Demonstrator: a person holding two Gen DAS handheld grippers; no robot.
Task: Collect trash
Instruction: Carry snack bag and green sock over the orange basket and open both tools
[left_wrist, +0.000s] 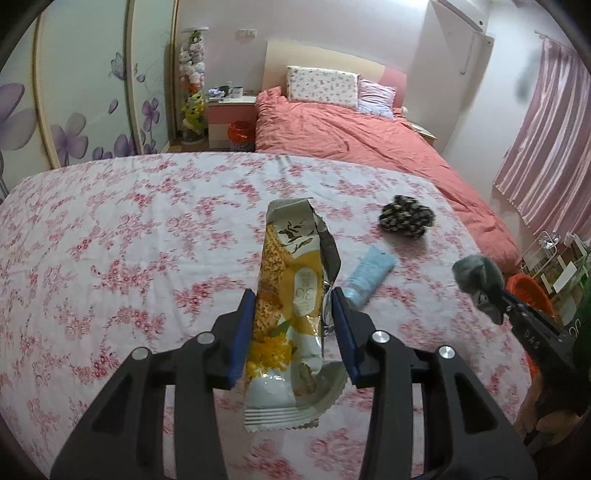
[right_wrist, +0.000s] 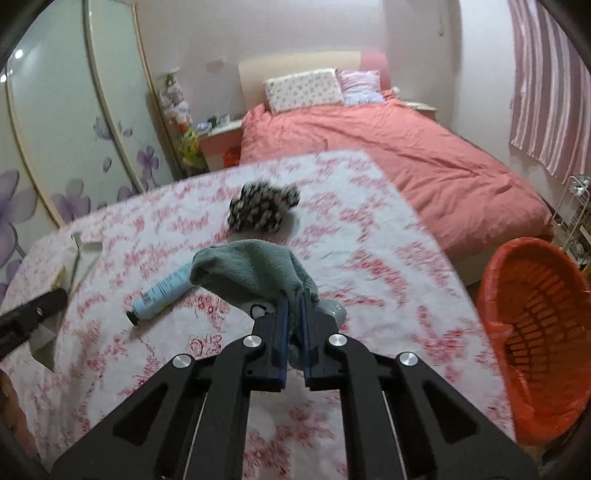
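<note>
Left tool (left_wrist: 291, 325) is grasping a snack wrapper (left_wrist: 291, 314) across its width, blue pads pressing on both sides; the wrapper's long axis is running along the tool's fingers, torn open end pointing away toward the far edge, crimped end toward the camera, clear above the cloth

Right tool (right_wrist: 294, 328) is clenching a grey-green cloth (right_wrist: 255, 269), jaws nearly together on the fabric; the cloth is bunching forward and left of the pads

Surface (left_wrist: 110, 240), under a white cover with red flowers, is carrying a pale blue tube (left_wrist: 369, 275) lying flat, long axis diagonal, dark cap toward the near left in the right wrist view, and a black-and-cream crumpled item (left_wrist: 406, 218) beyond it

An orange basket (right_wrist: 535, 332) is standing just off the surface's right edge. A bed with a coral duvet (left_wrist: 351, 136) is lying beyond, pink curtains (left_wrist: 546, 147) at right
</note>
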